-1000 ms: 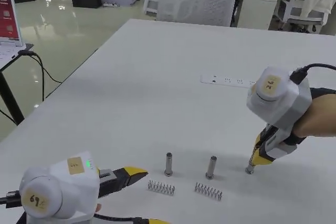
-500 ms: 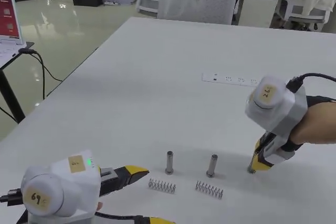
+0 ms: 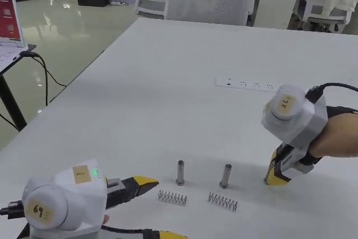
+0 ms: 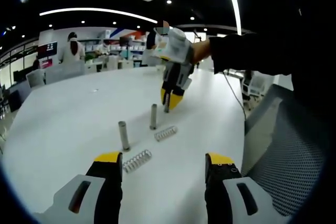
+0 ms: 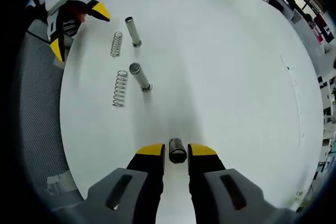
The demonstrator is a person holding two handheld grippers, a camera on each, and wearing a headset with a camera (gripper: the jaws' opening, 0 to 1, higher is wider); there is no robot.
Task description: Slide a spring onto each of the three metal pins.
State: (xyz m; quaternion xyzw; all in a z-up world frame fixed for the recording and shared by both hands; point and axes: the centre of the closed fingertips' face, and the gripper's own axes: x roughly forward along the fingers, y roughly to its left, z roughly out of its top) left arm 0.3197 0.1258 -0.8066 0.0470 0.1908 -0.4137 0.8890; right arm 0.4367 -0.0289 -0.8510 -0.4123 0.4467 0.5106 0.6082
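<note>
Two bare metal pins (image 3: 180,172) (image 3: 226,176) stand upright on the white table (image 3: 168,93). A loose spring lies in front of each: one (image 3: 172,197) and another (image 3: 222,201). My right gripper (image 3: 275,175) points down at the right end of the row and hides what is under it. In the right gripper view its jaws are shut on a spring (image 5: 177,150) that stands upright between them. My left gripper (image 3: 155,208) is open near the front edge, left of the springs, holding nothing. The left gripper view shows pins (image 4: 123,135) (image 4: 153,116) and springs (image 4: 137,160) (image 4: 166,132) ahead.
A white power strip (image 3: 246,86) lies further back on the table. Chairs (image 3: 207,5) and desks stand beyond the far edge. A black cable (image 3: 45,76) hangs off to the left.
My right gripper has sunk lower over the right-hand pin, whose base now hides behind the yellow tips. The left gripper has stayed put.
</note>
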